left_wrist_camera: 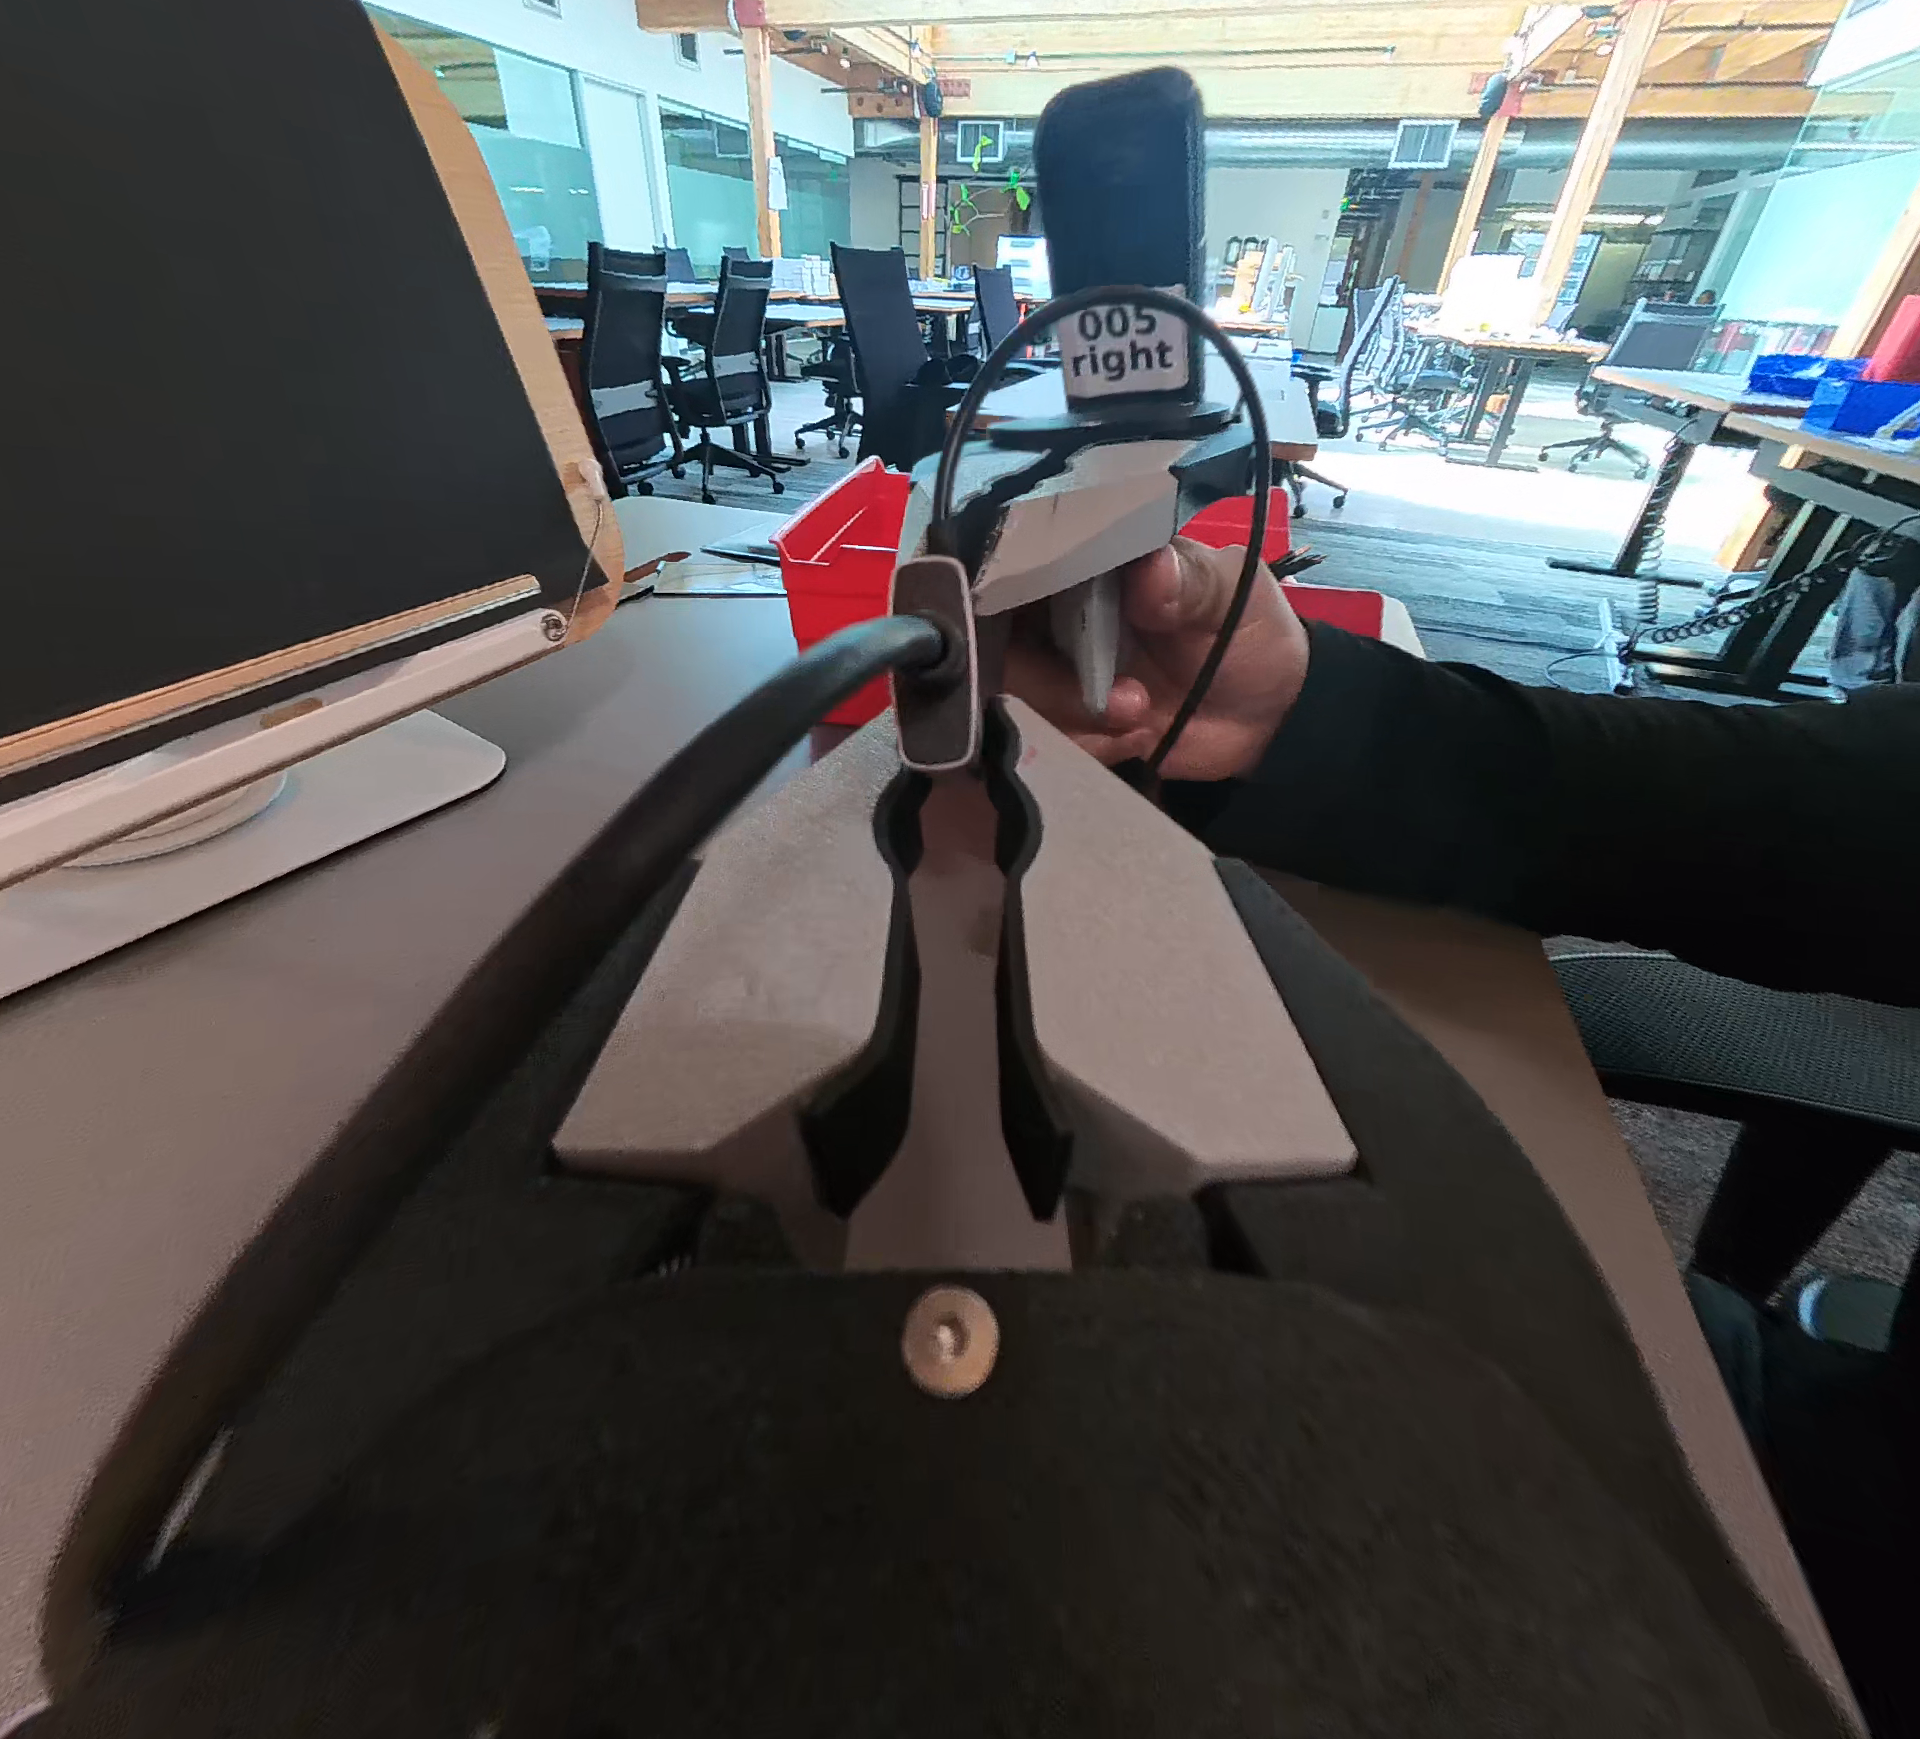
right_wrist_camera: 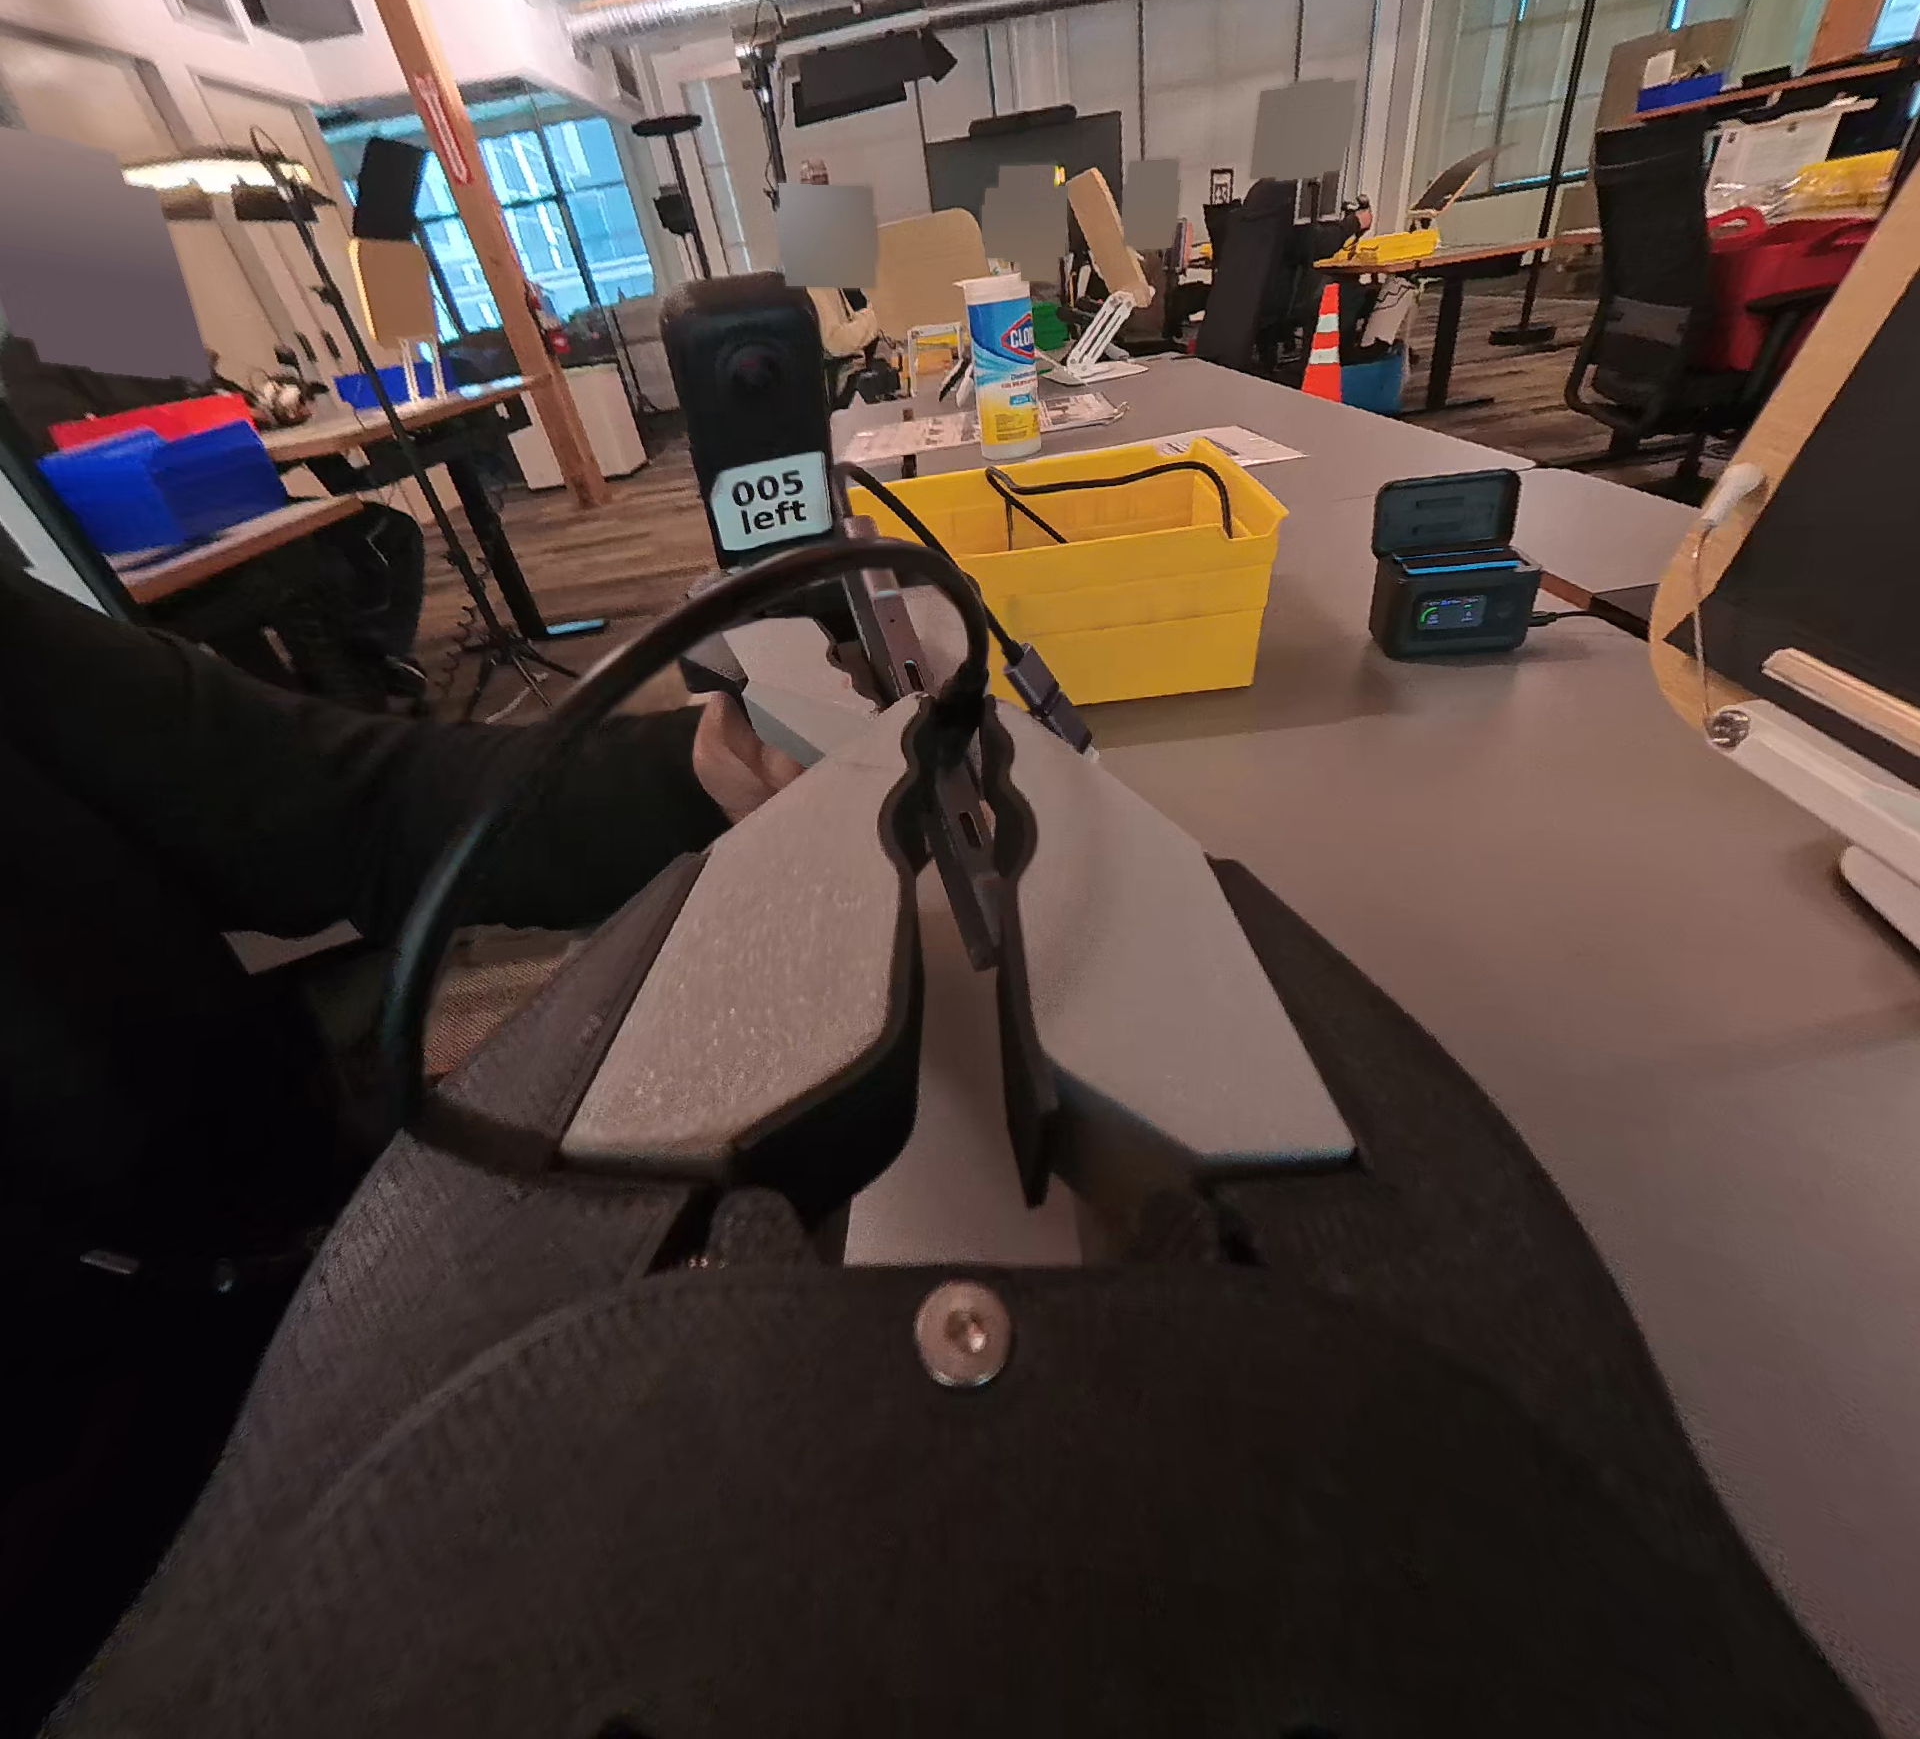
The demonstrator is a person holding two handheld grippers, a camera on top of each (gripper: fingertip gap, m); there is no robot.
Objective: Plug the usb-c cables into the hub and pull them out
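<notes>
Above a grey desk (right_wrist_camera: 1455, 858), the left gripper (left_wrist_camera: 951, 759) pinches the end of a slim grey hub (right_wrist_camera: 966, 848) between nearly closed fingers, while the right gripper (right_wrist_camera: 956, 733) clamps a black usb-c cable (right_wrist_camera: 582, 733) at the hub's edge. Behind them sits a yellow bin (right_wrist_camera: 1122, 588).

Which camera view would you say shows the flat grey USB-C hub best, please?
The right wrist view: the flat grey USB-C hub shows its long edge with port openings between the fingers. The left wrist view shows only the hub's narrow end, with a thick black cable leaving it.
</notes>
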